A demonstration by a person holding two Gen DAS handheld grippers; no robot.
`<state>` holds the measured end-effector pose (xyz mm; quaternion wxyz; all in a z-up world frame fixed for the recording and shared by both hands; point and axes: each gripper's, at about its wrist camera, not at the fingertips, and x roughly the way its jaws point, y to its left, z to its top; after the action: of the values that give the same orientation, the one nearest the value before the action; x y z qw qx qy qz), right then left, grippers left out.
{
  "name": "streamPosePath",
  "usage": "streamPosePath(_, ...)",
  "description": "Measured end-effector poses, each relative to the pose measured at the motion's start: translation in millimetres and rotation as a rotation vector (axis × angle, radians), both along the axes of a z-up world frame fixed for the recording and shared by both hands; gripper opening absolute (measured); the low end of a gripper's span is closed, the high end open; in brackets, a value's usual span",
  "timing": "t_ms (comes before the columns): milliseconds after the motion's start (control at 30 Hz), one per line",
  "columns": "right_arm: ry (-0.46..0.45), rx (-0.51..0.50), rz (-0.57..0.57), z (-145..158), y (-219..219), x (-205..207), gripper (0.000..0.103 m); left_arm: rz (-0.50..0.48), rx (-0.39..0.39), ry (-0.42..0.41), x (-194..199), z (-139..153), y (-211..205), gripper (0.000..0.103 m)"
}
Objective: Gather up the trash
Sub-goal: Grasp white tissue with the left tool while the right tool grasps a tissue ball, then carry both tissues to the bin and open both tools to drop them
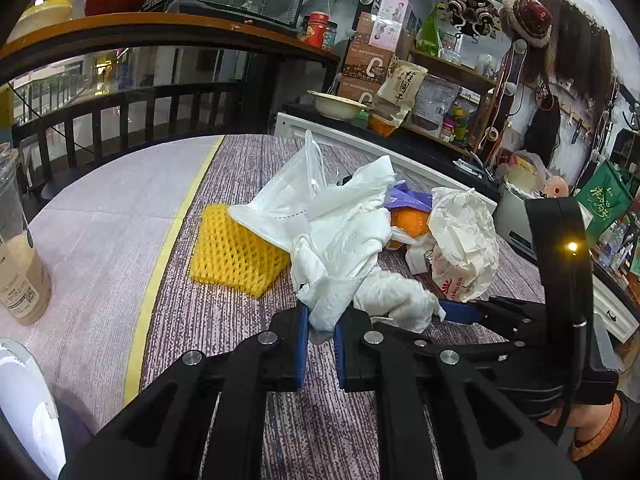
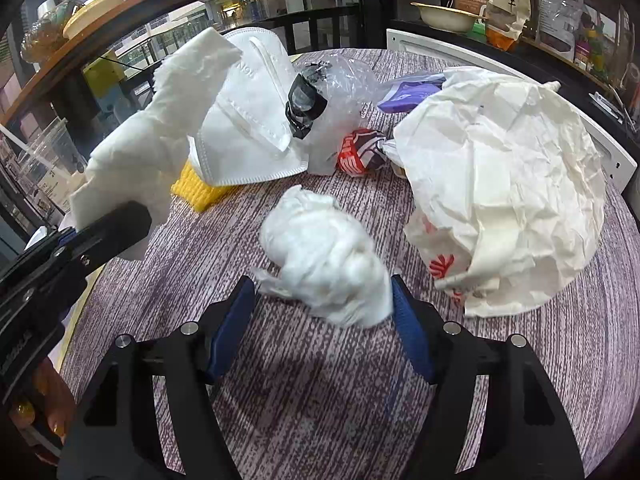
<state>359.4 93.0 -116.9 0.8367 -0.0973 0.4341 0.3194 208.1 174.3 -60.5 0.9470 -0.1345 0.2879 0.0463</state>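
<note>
Now, in the left wrist view, the left gripper point(image 1: 320, 332) has its blue pads pinched together on a crumpled white paper towel point(image 1: 344, 248), which rises out of the jaws. Just behind the towel lies a white face mask point(image 1: 280, 204), and left of the towel sits a yellow foam net point(image 1: 236, 252) on the purple table point(image 1: 224, 320). Right of the towel there's an orange point(image 1: 408, 224) and a crumpled white paper bag point(image 1: 464, 240). The right gripper's blue pad point(image 1: 460, 312) reaches in beside a small white tissue wad point(image 1: 396, 300), just right of the towel.

Over to the right wrist view: the right gripper point(image 2: 324, 308) stands apart, jaws either side of the tissue wad point(image 2: 320, 248), which lies on the table point(image 2: 320, 392); the right pad touches the wad's edge, the left pad is clear of it. Left of the wad, the left gripper point(image 2: 92, 236) holds the towel point(image 2: 160, 120) up. The paper bag point(image 2: 500, 184) lies right of the wad
</note>
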Motion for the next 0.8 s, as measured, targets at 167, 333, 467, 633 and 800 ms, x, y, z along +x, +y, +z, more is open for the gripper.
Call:
streamPosePath(167, -0.031, -0.028, 0.012, -1, 14, 6, 0.03, 0.008, 0.007, -0.008, -2, 0, -2, 0.011)
streamPosePath(333, 0.013, 0.025, 0.009, 6, -1, 1, 0.022, 0.021, -0.003, -0.017, -4, 0, 1, 0.011)
streamPosePath(467, 0.006, 0.049, 0.007, 15, -21, -15, 0.022, 0.01, -0.013, -0.013, -3, 0, -1, 0.011)
streamPosePath(633, -0.013, 0.059, -0.015, 27, -59, -35, 0.022, -0.035, -0.057, 0.008, -2, 0, -8, 0.011)
streamPosePath(800, -0.042, 0.084, -0.069, 39, -111, -56, 0.022, -0.124, -0.045, 0.003, -8, 12, -39, 0.011)
